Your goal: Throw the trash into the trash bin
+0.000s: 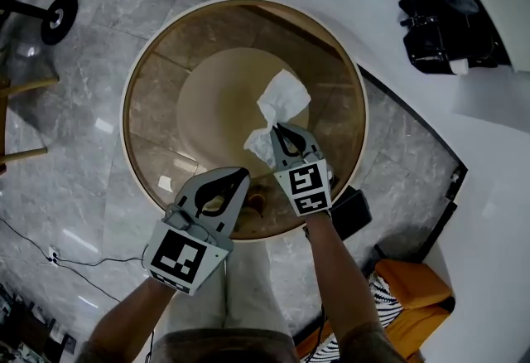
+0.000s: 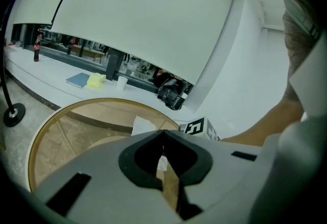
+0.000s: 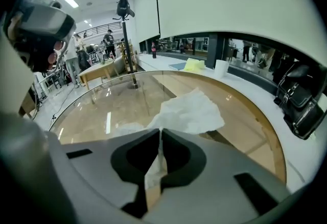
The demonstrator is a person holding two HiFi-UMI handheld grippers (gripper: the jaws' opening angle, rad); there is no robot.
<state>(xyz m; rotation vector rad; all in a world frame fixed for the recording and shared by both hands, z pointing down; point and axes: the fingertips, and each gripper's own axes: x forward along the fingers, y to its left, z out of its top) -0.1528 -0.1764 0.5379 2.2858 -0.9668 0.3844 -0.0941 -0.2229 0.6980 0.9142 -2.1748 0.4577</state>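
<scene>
A crumpled white tissue (image 1: pixel 281 100) lies on a round glass table with a wooden rim (image 1: pixel 127 117). My right gripper (image 1: pixel 277 128) points down at the tissue's near end and is shut on it. In the right gripper view the tissue (image 3: pixel 190 112) fans out beyond the closed tips (image 3: pixel 160 130), and a strip of it runs back between the jaws. My left gripper (image 1: pixel 243 174) hovers over the table's near edge, to the left of the right one. It is shut with nothing in it, and its tips (image 2: pixel 163 131) meet.
A black bag (image 1: pixel 439 30) sits on the curved white counter beyond the table. A blue book (image 2: pixel 79 80), a yellow cloth (image 2: pixel 96 81) and a white cup (image 2: pixel 121 83) rest farther along it. A black stand base (image 1: pixel 58 17) is on the marble floor at left, and an orange seat (image 1: pixel 410 287) at lower right.
</scene>
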